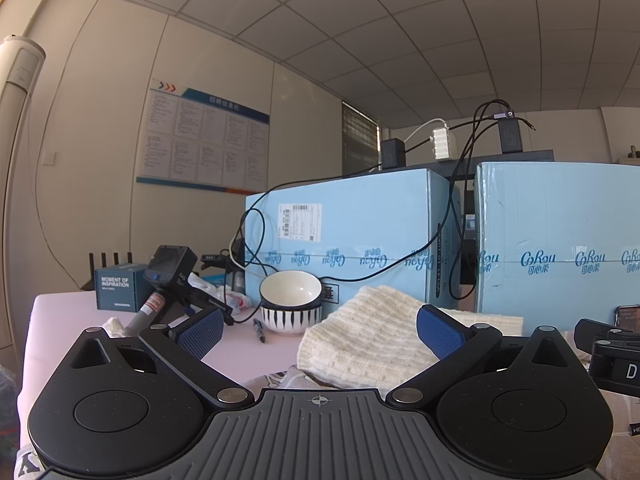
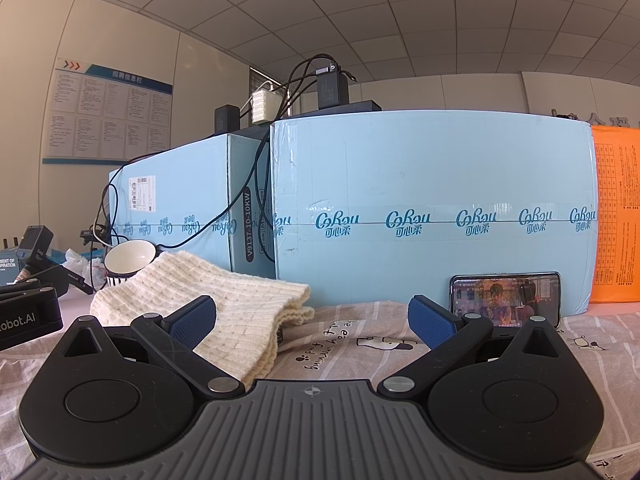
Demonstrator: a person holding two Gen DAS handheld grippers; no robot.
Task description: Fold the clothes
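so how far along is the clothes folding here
Done, it seems: the cream knit sweater lies folded in layers beside the blue boxes. In hand: nothing; the left gripper and right gripper are both open and empty. Left: the plaid printed garment is spread flat under the grippers, apparently unfolded, so it looks like the next piece.

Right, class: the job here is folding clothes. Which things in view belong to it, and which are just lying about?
Belongs to the job:
cream knitted garment
printed grey-pink garment
left gripper, jaws open
right gripper, jaws open

Just lying about:
stacked bowls
phone
blue boxes
pen
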